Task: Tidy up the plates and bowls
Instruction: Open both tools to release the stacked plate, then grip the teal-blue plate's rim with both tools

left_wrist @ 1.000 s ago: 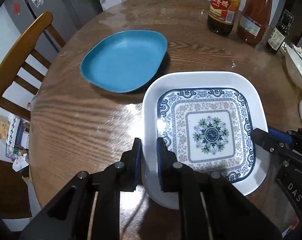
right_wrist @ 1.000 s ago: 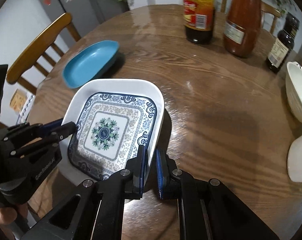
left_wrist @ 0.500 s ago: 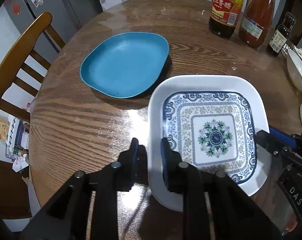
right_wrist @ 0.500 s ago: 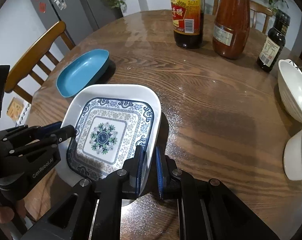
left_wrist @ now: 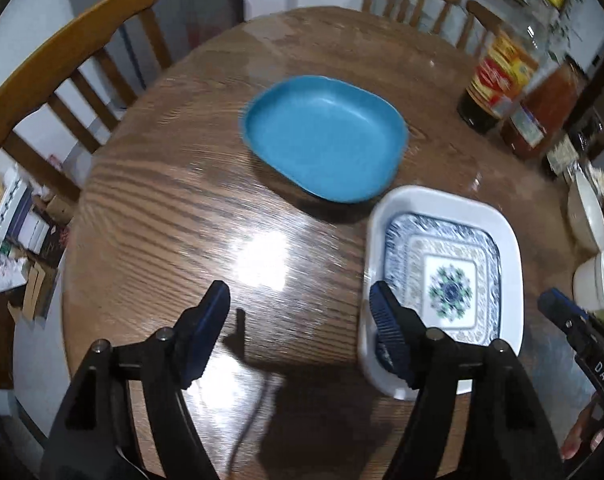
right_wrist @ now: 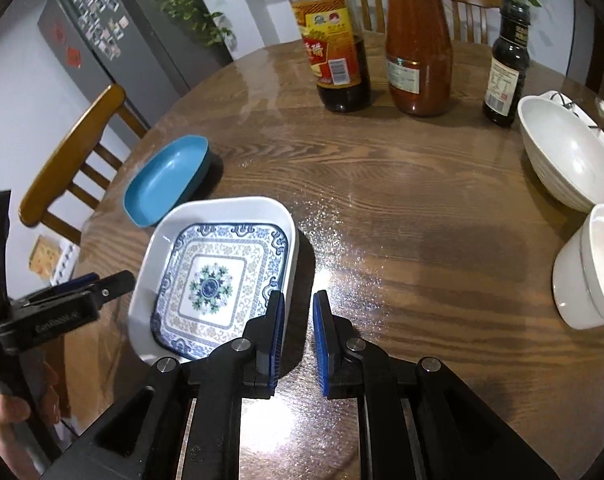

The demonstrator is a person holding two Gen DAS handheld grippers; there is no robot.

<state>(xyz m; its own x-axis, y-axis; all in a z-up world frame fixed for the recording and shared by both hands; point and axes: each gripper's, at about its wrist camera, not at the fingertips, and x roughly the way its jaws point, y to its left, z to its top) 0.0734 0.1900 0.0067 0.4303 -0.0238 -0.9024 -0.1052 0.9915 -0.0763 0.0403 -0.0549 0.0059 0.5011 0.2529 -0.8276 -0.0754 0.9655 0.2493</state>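
Observation:
A square white plate with a blue pattern (left_wrist: 441,276) (right_wrist: 218,276) lies on the round wooden table (left_wrist: 174,216). A blue dish (left_wrist: 321,136) (right_wrist: 168,178) lies just beyond it. My left gripper (left_wrist: 298,320) is wide open and empty, its right finger over the plate's left rim. My right gripper (right_wrist: 298,320) is partly open and holds nothing, its jaws either side of the plate's right rim. A tilted white bowl (right_wrist: 565,156) and stacked white bowls (right_wrist: 589,268) sit at the right.
Three bottles stand at the table's far side: a dark sauce bottle (right_wrist: 337,44), a red sauce jar (right_wrist: 417,44) and a small dark bottle (right_wrist: 505,68). A wooden chair (left_wrist: 58,68) stands at the left edge, with more chairs behind the table.
Both grippers have let go of the patterned plate. The left gripper opened wide and pulled back to the left; the right gripper opened a little. The plate now rests on the table.

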